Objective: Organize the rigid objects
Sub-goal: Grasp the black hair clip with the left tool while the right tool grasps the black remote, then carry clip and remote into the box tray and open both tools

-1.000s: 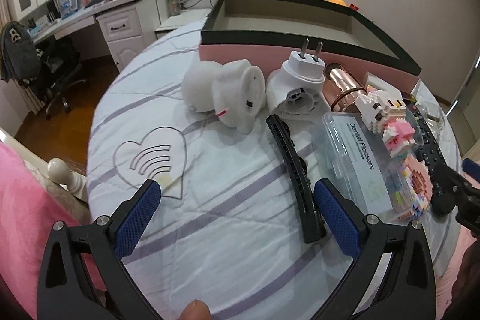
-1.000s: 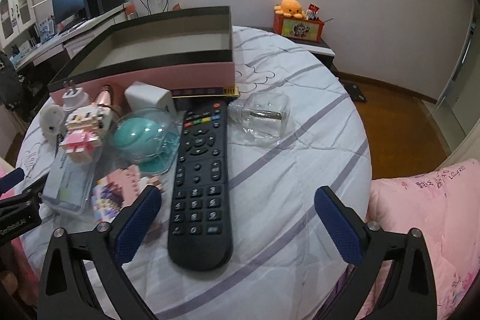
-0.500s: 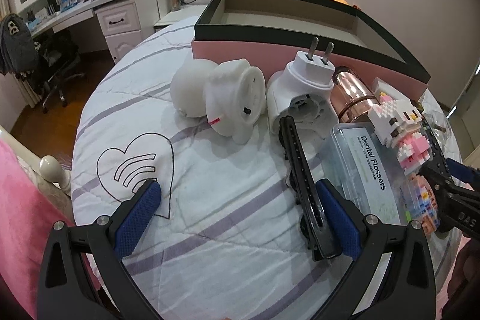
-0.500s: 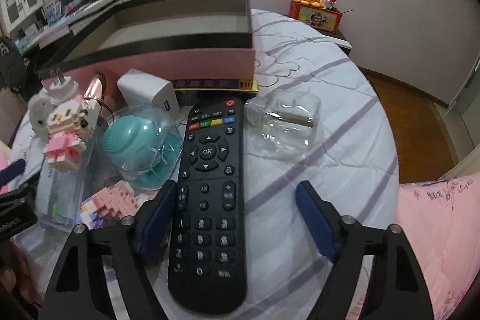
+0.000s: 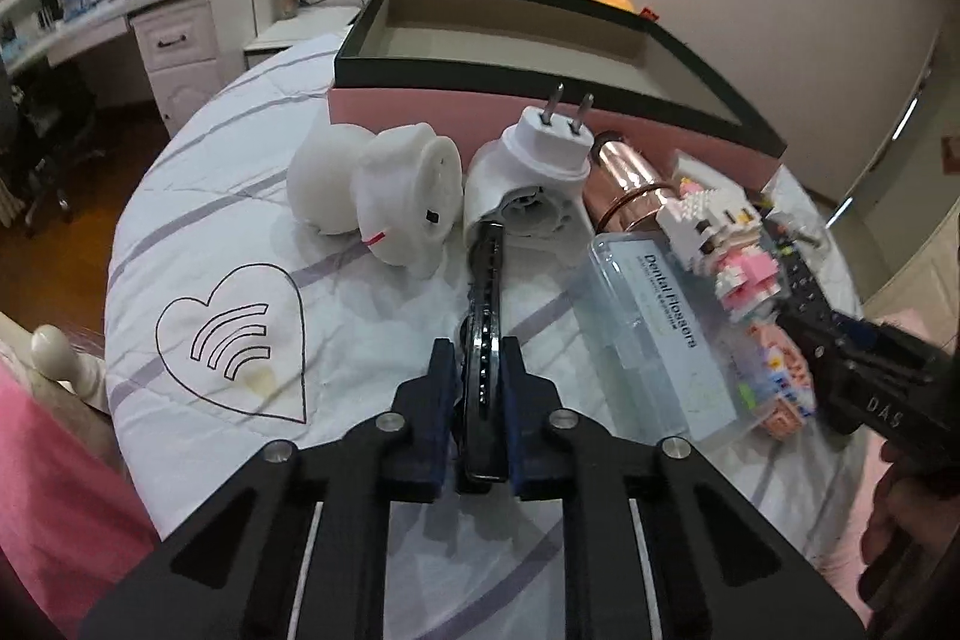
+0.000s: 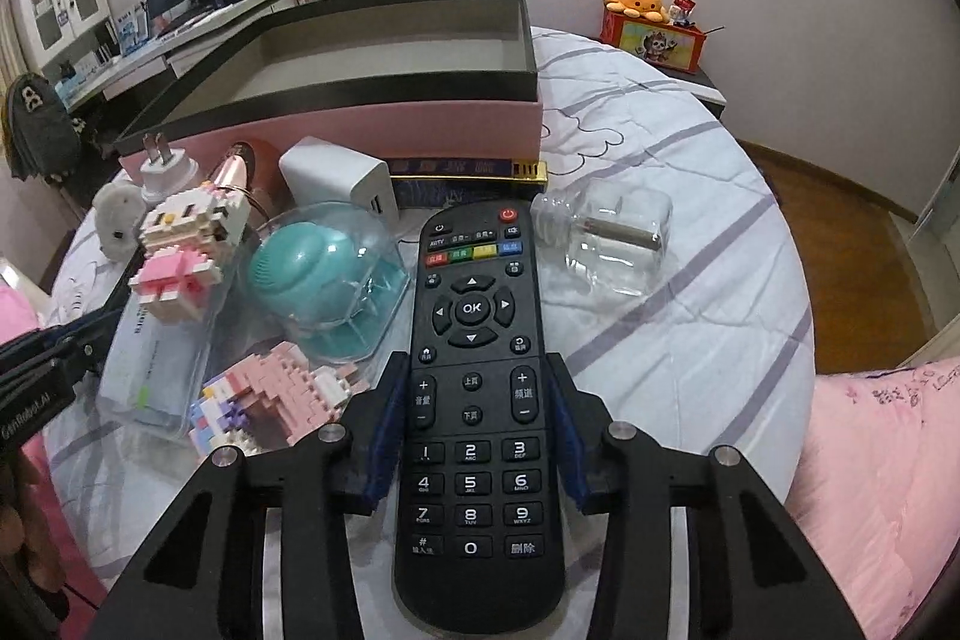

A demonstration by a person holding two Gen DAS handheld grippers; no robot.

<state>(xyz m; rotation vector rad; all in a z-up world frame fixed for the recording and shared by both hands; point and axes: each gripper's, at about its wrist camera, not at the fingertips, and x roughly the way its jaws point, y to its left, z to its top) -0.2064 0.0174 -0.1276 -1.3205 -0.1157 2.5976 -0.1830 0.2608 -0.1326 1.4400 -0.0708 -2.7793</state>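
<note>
My left gripper (image 5: 480,370) is shut on a long black hair clip (image 5: 485,304) that lies on the striped white cloth. My right gripper (image 6: 474,388) is shut on the sides of a black remote control (image 6: 474,400) lying on the cloth. A pink box with a black rim (image 5: 540,40) stands open and empty behind the objects; it also shows in the right wrist view (image 6: 360,124). The right gripper's body (image 5: 870,388) shows at the right edge of the left wrist view.
White plug adapter (image 5: 540,184), white round device (image 5: 396,202), rose-gold tube (image 5: 624,184), dental flosser case (image 5: 654,334), block figure (image 5: 720,232). Teal item in clear case (image 6: 324,274), white charger (image 6: 336,178), clear bottle (image 6: 606,238), pink block figure (image 6: 270,400).
Both grippers moved forward and closed: the left onto the hair clip, the right onto the remote control.
</note>
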